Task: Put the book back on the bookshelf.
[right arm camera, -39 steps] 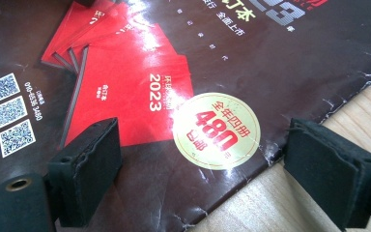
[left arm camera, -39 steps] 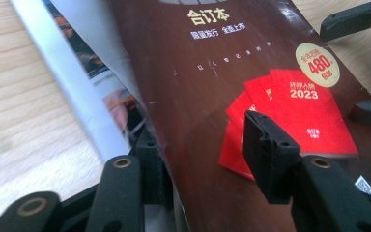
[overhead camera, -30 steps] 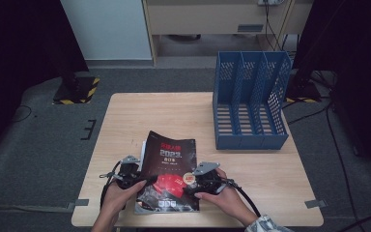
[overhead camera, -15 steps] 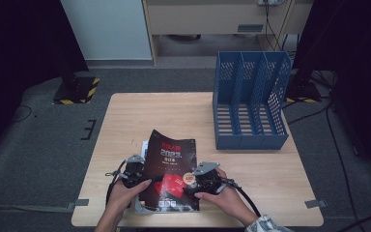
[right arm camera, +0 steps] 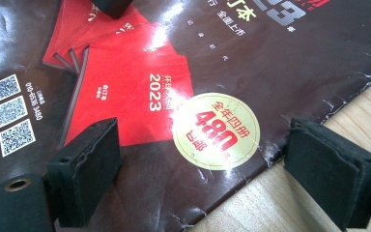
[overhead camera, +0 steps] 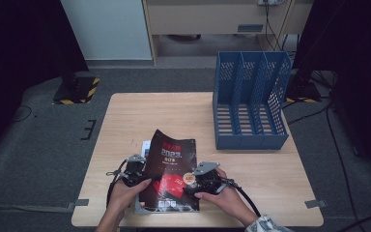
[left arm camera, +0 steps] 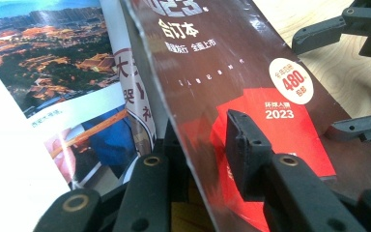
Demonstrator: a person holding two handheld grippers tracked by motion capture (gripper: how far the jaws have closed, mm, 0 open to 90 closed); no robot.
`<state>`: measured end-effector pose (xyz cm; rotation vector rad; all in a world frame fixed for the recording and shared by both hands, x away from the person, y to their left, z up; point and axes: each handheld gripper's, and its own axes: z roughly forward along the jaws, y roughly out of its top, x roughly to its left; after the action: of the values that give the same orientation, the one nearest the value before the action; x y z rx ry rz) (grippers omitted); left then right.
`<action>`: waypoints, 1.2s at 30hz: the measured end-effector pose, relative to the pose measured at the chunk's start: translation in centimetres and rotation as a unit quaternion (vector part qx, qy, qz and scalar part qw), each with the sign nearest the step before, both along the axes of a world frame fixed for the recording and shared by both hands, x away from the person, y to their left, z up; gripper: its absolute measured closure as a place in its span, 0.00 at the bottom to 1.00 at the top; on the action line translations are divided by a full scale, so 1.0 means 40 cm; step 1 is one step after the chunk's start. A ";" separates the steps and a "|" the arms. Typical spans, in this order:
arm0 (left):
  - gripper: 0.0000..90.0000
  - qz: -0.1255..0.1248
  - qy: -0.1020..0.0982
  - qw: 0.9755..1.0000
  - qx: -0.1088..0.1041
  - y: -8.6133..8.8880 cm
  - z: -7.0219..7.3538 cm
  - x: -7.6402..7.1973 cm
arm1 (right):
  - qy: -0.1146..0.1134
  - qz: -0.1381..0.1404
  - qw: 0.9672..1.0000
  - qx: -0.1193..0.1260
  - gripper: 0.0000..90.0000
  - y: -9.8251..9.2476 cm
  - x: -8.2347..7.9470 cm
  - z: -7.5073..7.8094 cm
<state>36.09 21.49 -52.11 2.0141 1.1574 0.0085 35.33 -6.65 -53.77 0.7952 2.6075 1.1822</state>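
A magazine (overhead camera: 171, 166) with a dark brown cover and red 2023 artwork lies near the table's front edge. Its cover (left arm camera: 232, 58) is lifted along the left edge, baring an inner page (left arm camera: 43, 58) with a city photo. My left gripper (overhead camera: 140, 175) has just been closing its jaws on that edge; in the left gripper view (left arm camera: 204, 131) one jaw sits under the cover and one on top. My right gripper (overhead camera: 192, 181) stands open over the lower right corner (right arm camera: 205, 145), its pads either side of the round yellow 480 sticker (right arm camera: 216, 123), not touching.
A blue three-slot file holder (overhead camera: 251, 104) stands upright at the table's (overhead camera: 174, 111) back right. Bare wood lies behind the magazine and to its right. Both hands are at the front edge, with cables trailing off it. Dark floor surrounds the table.
My left gripper has edged right onto the magazine's left edge and its jaws have narrowed around the cover. The right gripper has stayed where it was.
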 end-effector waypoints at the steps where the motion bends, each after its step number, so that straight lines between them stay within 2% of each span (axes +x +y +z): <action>1: 0.79 0.000 0.000 1.000 0.000 0.000 0.000 0.000 | 0.000 0.000 1.000 0.000 0.15 0.000 0.000 0.000; 3: 0.77 -0.003 -0.001 1.000 0.001 -0.003 -0.001 0.001 | 0.000 0.000 1.000 0.000 0.15 0.000 0.000 0.000; 6: 0.67 -0.006 0.000 1.000 -0.002 -0.009 0.001 0.001 | 0.000 0.000 1.000 0.000 0.15 0.000 0.000 0.000; 9: 0.65 -0.012 -0.003 1.000 0.002 -0.014 0.002 0.001 | 0.000 0.000 1.000 0.000 0.15 0.000 0.000 0.000; 16: 0.78 -0.010 -0.006 1.000 0.019 -0.020 0.003 0.006 | 0.000 0.000 1.000 0.000 0.15 0.000 0.000 0.000; 17: 0.83 -0.008 -0.007 1.000 0.020 -0.021 0.003 0.007 | 0.000 0.000 1.000 0.000 0.15 0.000 0.000 0.000; 21: 0.92 -0.005 -0.005 1.000 0.018 -0.022 0.001 0.006 | 0.000 0.000 1.000 0.000 0.15 0.000 0.000 0.000; 25: 0.98 -0.004 -0.006 1.000 0.008 -0.020 0.006 0.001 | 0.001 -0.003 1.000 0.001 0.14 0.000 0.000 0.000; 28: 0.99 -0.002 -0.014 1.000 -0.014 -0.012 0.019 -0.006 | 0.008 -0.003 1.000 -0.001 0.10 -0.002 0.004 0.002; 29: 0.99 -0.002 -0.014 1.000 -0.014 -0.012 0.019 -0.006 | 0.008 -0.003 1.000 -0.001 0.10 -0.002 0.004 0.002; 31: 1.00 -0.003 -0.023 0.999 -0.024 -0.008 0.029 -0.011 | 0.017 -0.006 1.000 0.003 0.09 -0.007 0.009 0.003; 36: 1.00 -0.009 -0.050 0.998 -0.032 -0.009 0.050 -0.023 | 0.024 -0.016 1.000 0.007 0.07 -0.016 0.017 0.006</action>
<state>35.18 21.15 -50.12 1.9453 1.0635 0.0618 36.01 -7.28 -53.52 0.8752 2.6157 1.1896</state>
